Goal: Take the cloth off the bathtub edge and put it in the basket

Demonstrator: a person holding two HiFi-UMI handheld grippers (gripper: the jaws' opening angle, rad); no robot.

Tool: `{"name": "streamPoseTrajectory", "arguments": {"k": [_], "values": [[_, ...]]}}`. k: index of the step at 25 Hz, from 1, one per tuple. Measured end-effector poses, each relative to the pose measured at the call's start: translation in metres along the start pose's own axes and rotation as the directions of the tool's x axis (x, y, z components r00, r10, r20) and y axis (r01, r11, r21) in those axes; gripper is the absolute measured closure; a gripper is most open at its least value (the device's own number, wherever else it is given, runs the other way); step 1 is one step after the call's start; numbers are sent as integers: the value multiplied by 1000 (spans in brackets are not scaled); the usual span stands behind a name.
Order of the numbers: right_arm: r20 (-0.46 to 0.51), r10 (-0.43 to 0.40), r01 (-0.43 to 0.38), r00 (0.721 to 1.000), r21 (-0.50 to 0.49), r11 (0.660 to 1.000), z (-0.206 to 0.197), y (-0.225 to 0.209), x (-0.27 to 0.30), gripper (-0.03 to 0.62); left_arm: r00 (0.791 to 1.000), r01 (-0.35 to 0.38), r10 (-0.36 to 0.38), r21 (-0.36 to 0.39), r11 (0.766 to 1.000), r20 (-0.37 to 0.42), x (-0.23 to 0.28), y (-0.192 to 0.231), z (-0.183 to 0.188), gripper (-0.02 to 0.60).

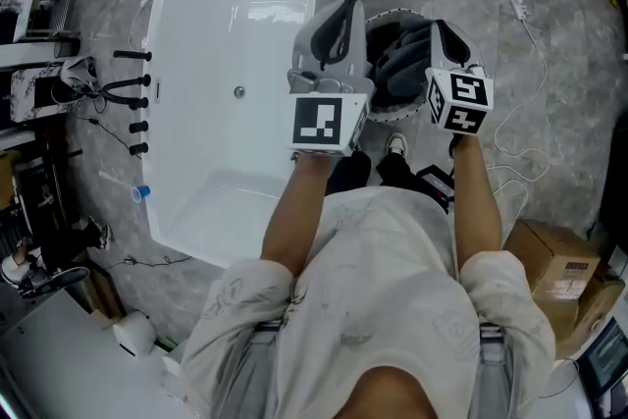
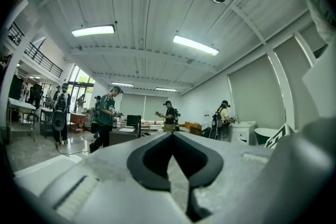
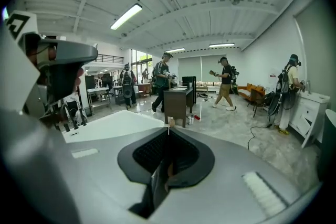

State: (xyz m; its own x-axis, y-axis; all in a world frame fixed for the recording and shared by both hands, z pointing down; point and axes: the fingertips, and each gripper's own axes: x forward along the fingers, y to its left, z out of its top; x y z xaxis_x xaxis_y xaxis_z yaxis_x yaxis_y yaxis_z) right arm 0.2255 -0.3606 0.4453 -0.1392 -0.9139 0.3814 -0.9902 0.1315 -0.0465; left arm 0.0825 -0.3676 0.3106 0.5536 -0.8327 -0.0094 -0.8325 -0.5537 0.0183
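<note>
Cloth point(image 1: 400, 64) sits in the basket point(image 1: 391, 14), right of the bathtub point(image 1: 235, 15); left gripper point(image 2: 172, 136) and right gripper point(image 3: 168, 131) both clenched, empty.

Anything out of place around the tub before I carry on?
Nothing stands out. The tub has no cloth on the parts of its rim that show. A dark cloth lies bunched in the basket beside it. The left gripper and right gripper are both shut and empty.
</note>
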Motion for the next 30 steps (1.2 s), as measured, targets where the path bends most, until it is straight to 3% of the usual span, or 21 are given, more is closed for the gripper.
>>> {"name": "streamPoseTrajectory", "arguments": {"k": [8,16,23,30], "values": [[-132,16,-16,991,-3,1000,-63,12,24,585,999,-20,19,-35,999,-38,-11,7,-27,581],[-276,30,-24,961,25,999,-138,17,50,585,992,-44,37,-63,997,-117,-17,18,-66,581],[-390,43,-23,920,55,998,-199,21,65,585,984,-57,43,-74,996,-172,-21,20,-94,581],[-520,73,-65,851,34,997,-252,25,87,585,981,-59,44,-72,996,-188,-26,20,-103,581]]}}
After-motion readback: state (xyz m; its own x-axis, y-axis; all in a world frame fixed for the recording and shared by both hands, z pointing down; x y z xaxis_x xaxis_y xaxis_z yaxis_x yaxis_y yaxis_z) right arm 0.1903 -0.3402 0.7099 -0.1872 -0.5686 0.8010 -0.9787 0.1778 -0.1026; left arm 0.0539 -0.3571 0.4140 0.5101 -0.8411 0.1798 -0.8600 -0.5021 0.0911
